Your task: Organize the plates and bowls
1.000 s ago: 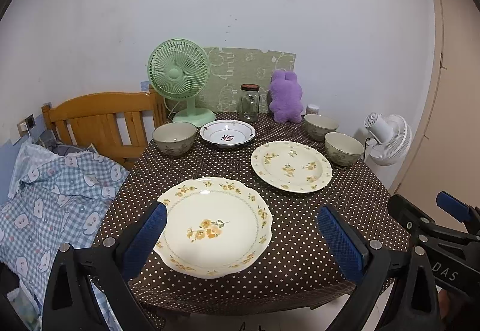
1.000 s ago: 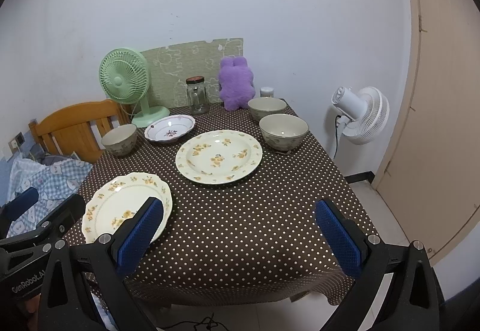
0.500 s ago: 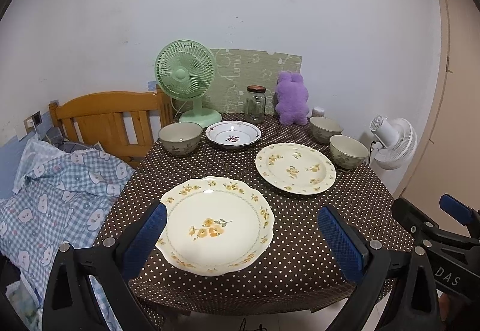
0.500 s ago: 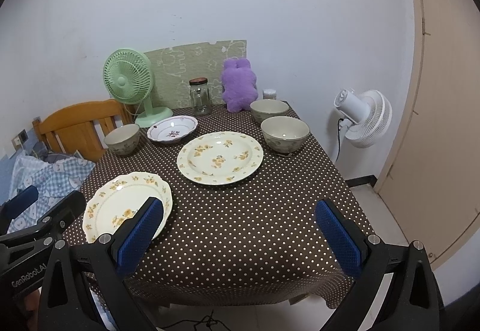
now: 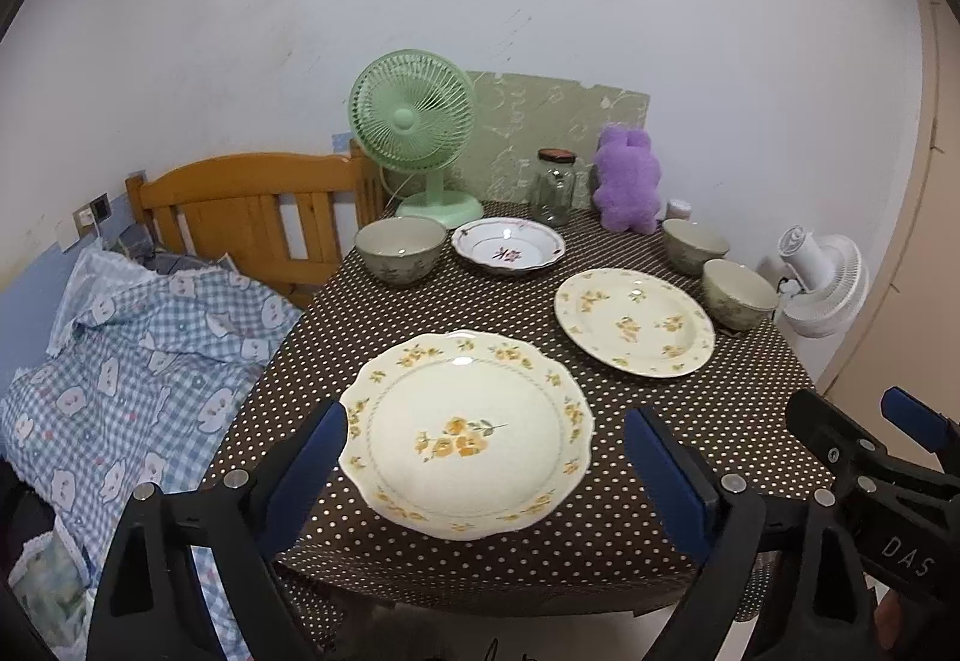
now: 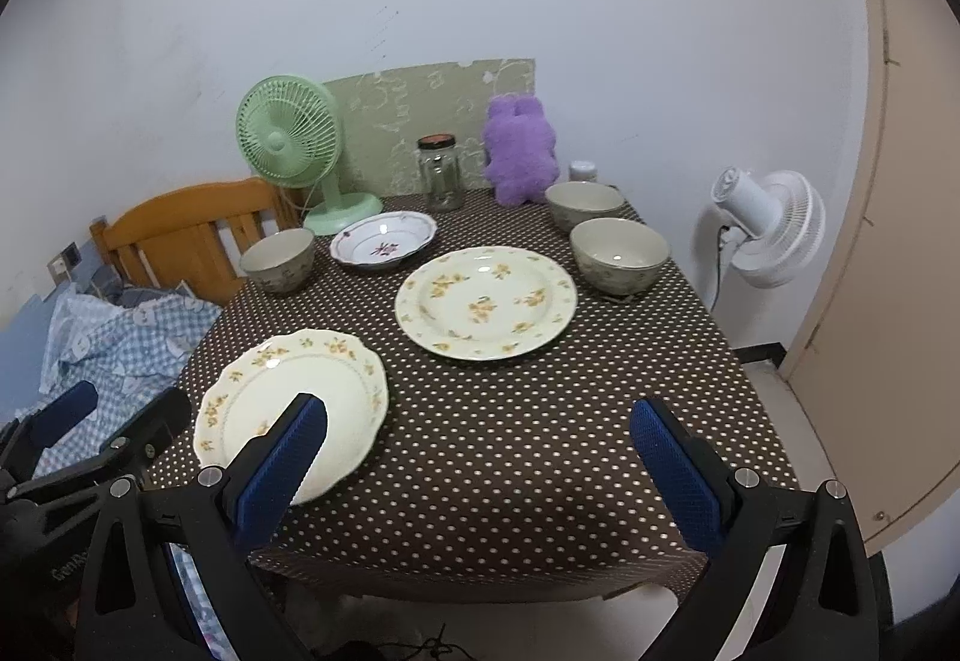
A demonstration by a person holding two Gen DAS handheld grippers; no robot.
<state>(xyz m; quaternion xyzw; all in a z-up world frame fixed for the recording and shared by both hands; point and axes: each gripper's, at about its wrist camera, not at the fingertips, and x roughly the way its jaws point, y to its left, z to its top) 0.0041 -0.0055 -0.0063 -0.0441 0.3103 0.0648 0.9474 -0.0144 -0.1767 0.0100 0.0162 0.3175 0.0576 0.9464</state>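
On the brown dotted table (image 5: 708, 421) lie a scalloped yellow-flower plate (image 5: 467, 432) at the front left and a round yellow-flower plate (image 5: 634, 321) at mid right. A small red-flower dish (image 5: 507, 252) and a grey bowl (image 5: 400, 247) sit at the back left; two grey bowls (image 5: 696, 245) (image 5: 739, 293) at the back right. My left gripper (image 5: 483, 457) is open, held before the scalloped plate (image 6: 291, 403). My right gripper (image 6: 477, 451) is open and empty at the table's front edge (image 6: 510, 541), short of the round plate (image 6: 486, 301).
A green fan (image 5: 414, 121), a glass jar (image 5: 553, 187), a purple plush toy (image 5: 627, 181) and a green board stand at the table's back. A wooden headboard (image 5: 240, 205) and blue checked bedding (image 5: 132, 361) lie left. A white fan (image 6: 765, 223) and a door are right.
Both grippers have moved a little forward and lower toward the table, so the plates look nearer. Both stay open and nothing on the table has moved.
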